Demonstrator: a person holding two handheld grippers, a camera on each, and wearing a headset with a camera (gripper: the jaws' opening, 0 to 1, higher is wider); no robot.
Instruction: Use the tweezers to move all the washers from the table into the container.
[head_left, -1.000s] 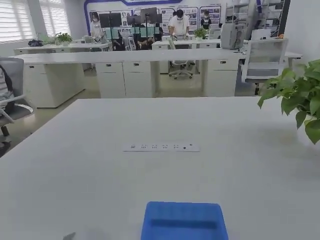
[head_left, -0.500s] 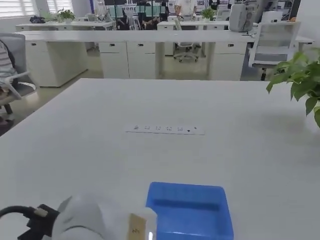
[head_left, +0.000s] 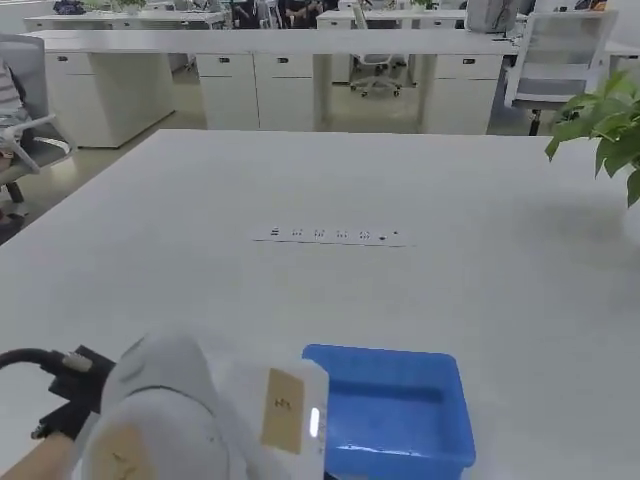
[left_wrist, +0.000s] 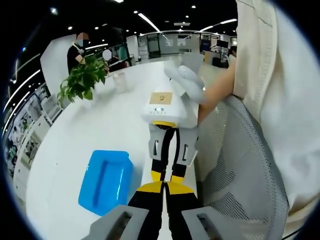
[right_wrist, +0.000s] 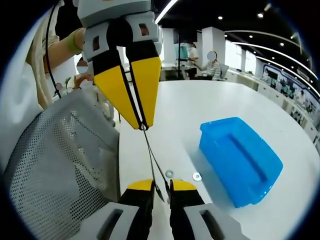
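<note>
where the head view looks down, a broad white bench (head_left: 480, 260) runs smooth and matte, with a slim white power strip (head_left: 335, 236) lying flat across its middle. beyond it stand long white desks (head_left: 260, 45) with drawer fronts on a pale floor, and a leafy green plant (head_left: 600, 125) leans in at the right edge. the container (head_left: 400, 452) is a shallow rectangular tub of glossy blue plastic with rounded corners, sitting on the near part of the bench. just beside it on the left is a hand-held gripper (head_left: 180, 420) with a rounded white casing and a tan label; which side it is, i cannot tell.

in the right gripper view, the right hand-held gripper (right_wrist: 160, 187) has its yellow-tipped black jaws drawn narrow around thin dark metal tweezers (right_wrist: 150, 155). the left hand-held gripper (right_wrist: 142, 125) pinches the far end of them between tapered yellow jaws. two small flat metal washers (right_wrist: 169, 173) lie on the bench near the container's side wall, apart from it. a grey mesh chair back (right_wrist: 60, 165) fills the left.
</note>
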